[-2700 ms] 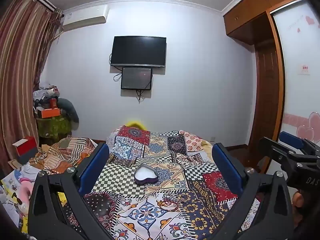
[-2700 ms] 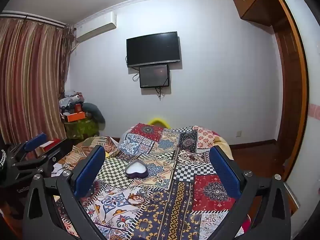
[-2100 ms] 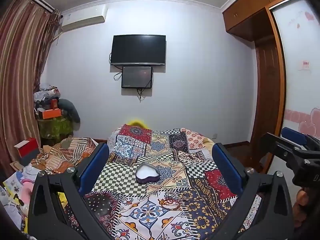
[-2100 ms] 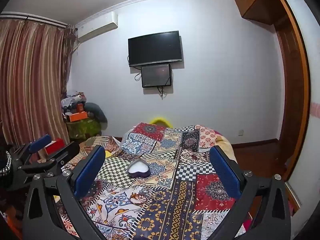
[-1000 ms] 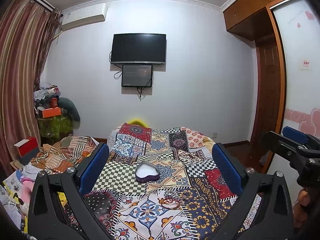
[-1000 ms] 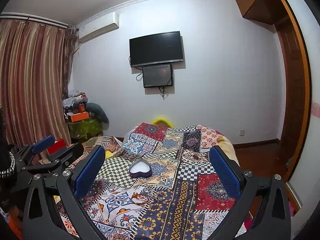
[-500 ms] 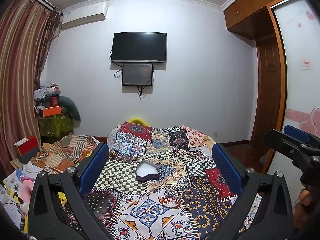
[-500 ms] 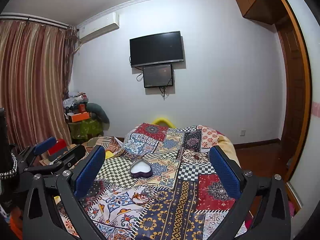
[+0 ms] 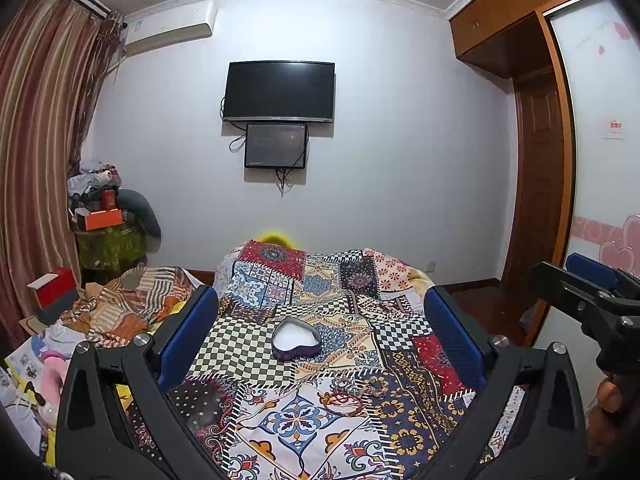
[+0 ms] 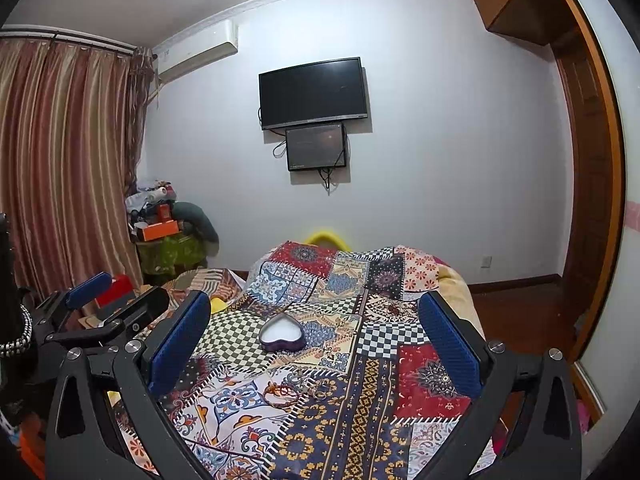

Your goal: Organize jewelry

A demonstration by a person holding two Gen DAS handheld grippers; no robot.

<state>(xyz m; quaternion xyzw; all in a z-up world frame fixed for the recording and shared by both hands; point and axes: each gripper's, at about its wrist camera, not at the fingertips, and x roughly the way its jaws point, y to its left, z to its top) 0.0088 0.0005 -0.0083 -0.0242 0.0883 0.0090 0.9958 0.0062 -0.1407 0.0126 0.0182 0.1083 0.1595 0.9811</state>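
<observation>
In the left wrist view, the left gripper is held level above the near end of the bed, jaws spread wide with nothing between them. The heart box sits lidless on the quilt's checkered patch near the bed's middle, its inside white, its wall dark purple. Nearer the camera a bracelet lies on the quilt, thin and hard to make out. The right gripper shows at the right edge. In the right wrist view, the right gripper also hangs level over the near end, jaws wide and empty. The heart box lies ahead, apart from the reddish bracelet and small rings just beside it. The left gripper appears at left.
</observation>
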